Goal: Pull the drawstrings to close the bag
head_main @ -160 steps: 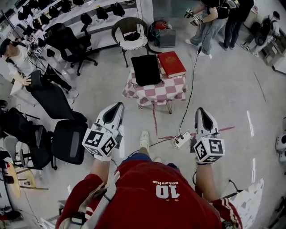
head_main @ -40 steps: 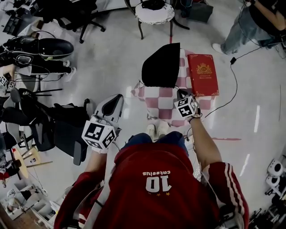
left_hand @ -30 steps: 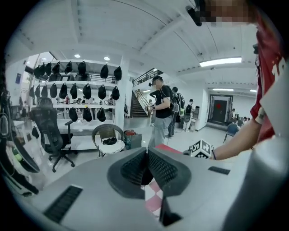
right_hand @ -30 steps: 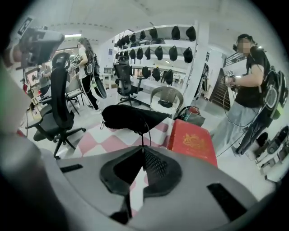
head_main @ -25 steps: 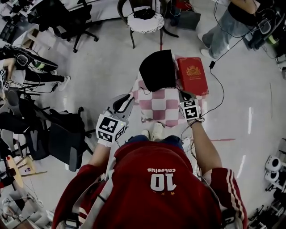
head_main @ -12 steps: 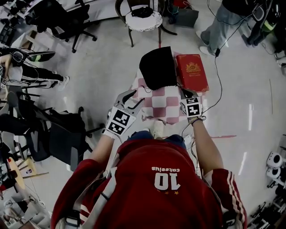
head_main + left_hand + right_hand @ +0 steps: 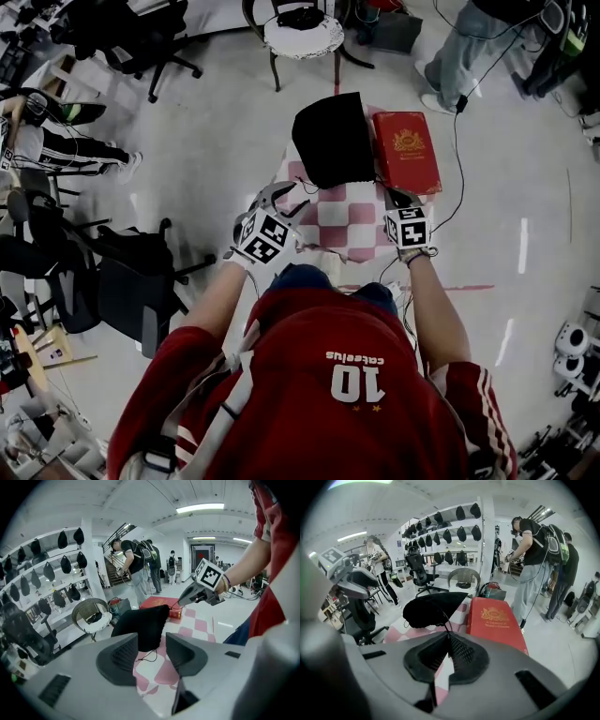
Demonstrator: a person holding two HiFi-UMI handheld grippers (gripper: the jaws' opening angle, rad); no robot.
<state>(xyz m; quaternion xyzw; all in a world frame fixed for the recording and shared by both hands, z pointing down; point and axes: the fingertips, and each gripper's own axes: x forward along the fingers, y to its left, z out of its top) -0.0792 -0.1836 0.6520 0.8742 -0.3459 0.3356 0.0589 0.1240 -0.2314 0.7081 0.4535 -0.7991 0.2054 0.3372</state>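
Judging from its slumped, creased shape, the black bag [image 7: 330, 141] is thin, soft cloth, light and probably near empty, so it should handle like a rag rather than a box. It lies on the checked tablecloth [image 7: 352, 223] just beside the red book [image 7: 406, 150], on the side of the book toward the person's left; whether the two touch I cannot tell. A bag this light will likely slide or lift off the cloth if only one side is tugged, so the pull should be shared between both strings, drawn apart and away from the mouth. The strings are the places to take hold, not the fabric. The right gripper [image 7: 447, 656], hovering by the near end of the book, has its jaws pressed together on a thin black cord [image 7: 446, 624] that runs from the book side of the bag straight into them. Such a cord is slick and narrow, so a firm pinch well back on the pads seems wise. The left gripper [image 7: 284, 199], on the far side of the bag from the book, has just been opening its jaws. They stand wide apart with nothing between the pads. Beyond the gap, a loose cord [image 7: 147, 656] curls on the cloth below the bag's corner farthest from the book. That limp loop is the next hold, and it may need pinning against the table.
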